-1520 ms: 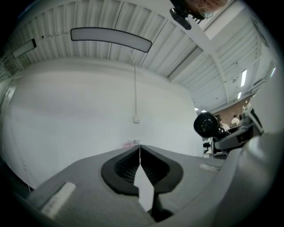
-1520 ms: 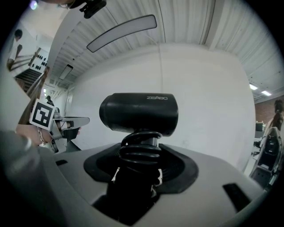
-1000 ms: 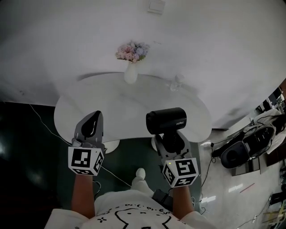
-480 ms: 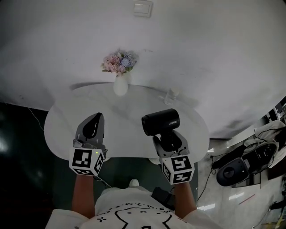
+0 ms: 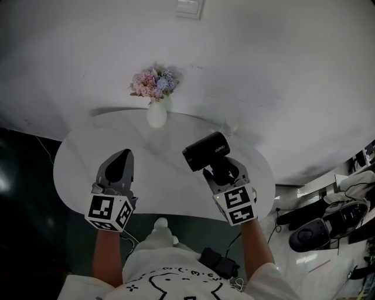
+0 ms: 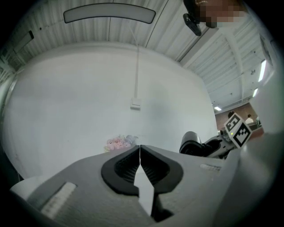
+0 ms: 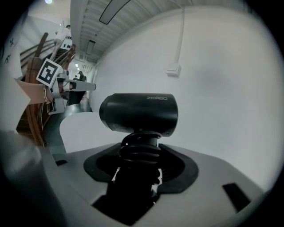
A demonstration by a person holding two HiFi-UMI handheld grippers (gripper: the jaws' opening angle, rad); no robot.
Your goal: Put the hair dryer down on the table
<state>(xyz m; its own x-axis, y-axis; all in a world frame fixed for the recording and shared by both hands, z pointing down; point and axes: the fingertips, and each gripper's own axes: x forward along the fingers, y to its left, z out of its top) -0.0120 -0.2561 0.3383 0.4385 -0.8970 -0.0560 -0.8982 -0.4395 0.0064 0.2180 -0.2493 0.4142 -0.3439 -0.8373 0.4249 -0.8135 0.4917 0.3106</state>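
A black hair dryer [image 5: 205,151] is held by its handle in my right gripper [image 5: 221,170], barrel crosswise, above the right half of the round white table [image 5: 76,158]. In the right gripper view the hair dryer [image 7: 138,113] fills the middle, its handle wrapped in cord between the shut jaws of the right gripper [image 7: 135,170]. My left gripper [image 5: 119,166] hovers over the table's left half, shut and empty. The left gripper [image 6: 140,160] has its jaws pressed together, and the hair dryer [image 6: 191,144] shows at its right.
A white vase of pink and blue flowers [image 5: 155,94] stands at the table's far edge by the wall. A small clear glass [image 5: 230,125] sits at the far right. A wall switch [image 5: 188,7] is above. Black equipment and cables [image 5: 310,233] lie on the floor at the right.
My right gripper has carried the hair dryer forward and a little right over the table, tilting it. The left gripper has barely moved. The head camera has shifted forward.
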